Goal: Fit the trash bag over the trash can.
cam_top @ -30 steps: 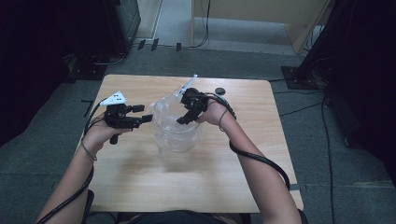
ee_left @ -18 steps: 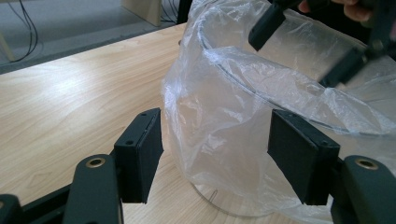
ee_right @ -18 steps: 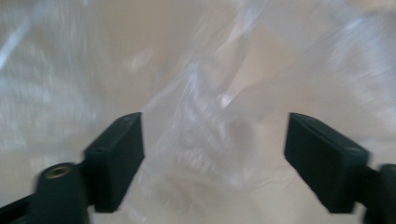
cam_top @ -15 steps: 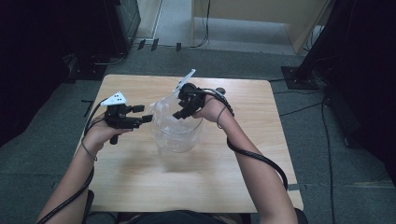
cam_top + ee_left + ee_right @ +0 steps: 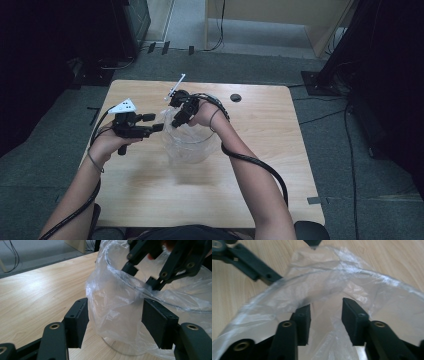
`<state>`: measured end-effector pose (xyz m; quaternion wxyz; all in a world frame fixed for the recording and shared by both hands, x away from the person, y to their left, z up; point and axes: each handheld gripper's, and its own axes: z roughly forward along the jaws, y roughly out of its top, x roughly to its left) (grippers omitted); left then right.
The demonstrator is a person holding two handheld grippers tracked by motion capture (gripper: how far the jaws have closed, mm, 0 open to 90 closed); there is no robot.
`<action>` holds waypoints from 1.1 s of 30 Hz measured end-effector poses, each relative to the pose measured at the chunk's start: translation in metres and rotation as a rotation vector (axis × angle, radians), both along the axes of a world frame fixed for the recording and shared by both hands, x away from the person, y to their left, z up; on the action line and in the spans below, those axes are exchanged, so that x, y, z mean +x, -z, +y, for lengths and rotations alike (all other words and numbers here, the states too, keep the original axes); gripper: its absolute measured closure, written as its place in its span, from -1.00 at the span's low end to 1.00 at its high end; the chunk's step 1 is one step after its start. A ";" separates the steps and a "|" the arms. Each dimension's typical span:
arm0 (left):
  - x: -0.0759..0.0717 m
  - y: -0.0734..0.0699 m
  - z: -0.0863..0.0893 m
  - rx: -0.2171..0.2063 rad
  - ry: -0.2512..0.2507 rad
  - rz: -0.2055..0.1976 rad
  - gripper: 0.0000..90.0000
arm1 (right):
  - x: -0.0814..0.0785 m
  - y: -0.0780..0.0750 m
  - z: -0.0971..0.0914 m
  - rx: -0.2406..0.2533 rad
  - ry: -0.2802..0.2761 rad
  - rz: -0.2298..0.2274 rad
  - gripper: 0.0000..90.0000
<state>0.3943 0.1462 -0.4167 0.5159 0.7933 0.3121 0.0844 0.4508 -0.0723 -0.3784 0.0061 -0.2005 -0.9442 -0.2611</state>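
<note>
A clear round container (image 5: 192, 150) lined with a thin transparent plastic bag (image 5: 112, 297) stands mid-table. My left gripper (image 5: 156, 123) is open at the container's left side; in the left gripper view (image 5: 115, 320) its jaws stand wide on either side of the bag's bulging wall. My right gripper (image 5: 179, 119) reaches down over the far-left rim. In the right gripper view (image 5: 325, 315) it is open, jaws a little apart with loose bag film and the rim (image 5: 274, 287) just ahead of them. The two grippers sit close together.
The wooden table (image 5: 150, 200) has a small dark round disc (image 5: 235, 97) near its far edge. Cables trail from both grippers along the forearms. Dark stands and a cabinet ring the table on grey floor.
My right gripper has moved left and a little farther back along the container's rim, toward the left gripper. The left gripper has stayed put.
</note>
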 end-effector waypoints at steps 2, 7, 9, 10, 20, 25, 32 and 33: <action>0.000 0.001 -0.001 0.004 0.003 0.003 -0.17 | 0.003 0.006 0.000 0.013 0.011 0.008 0.17; 0.000 0.001 -0.001 0.010 0.004 0.004 -0.17 | 0.007 0.019 0.001 0.028 0.037 0.024 -0.14; 0.000 0.002 -0.001 0.009 0.004 0.004 -0.17 | 0.008 0.024 0.002 0.019 0.046 0.035 -0.17; 0.000 0.002 -0.001 0.011 0.003 0.005 -0.17 | 0.008 0.025 0.002 0.014 0.048 0.038 -0.20; 0.001 0.003 -0.001 0.008 0.003 0.007 -0.17 | 0.008 0.031 0.006 -0.031 0.034 0.034 -0.26; 0.001 0.003 -0.001 0.009 0.003 0.006 -0.18 | 0.007 0.016 0.003 -0.023 0.031 0.019 -0.24; 0.001 0.004 -0.001 0.008 0.000 0.009 -0.17 | 0.002 -0.007 -0.015 0.020 0.042 -0.070 0.48; 0.001 0.004 -0.001 0.008 0.000 0.009 -0.17 | 0.002 -0.007 -0.015 0.020 0.042 -0.070 0.48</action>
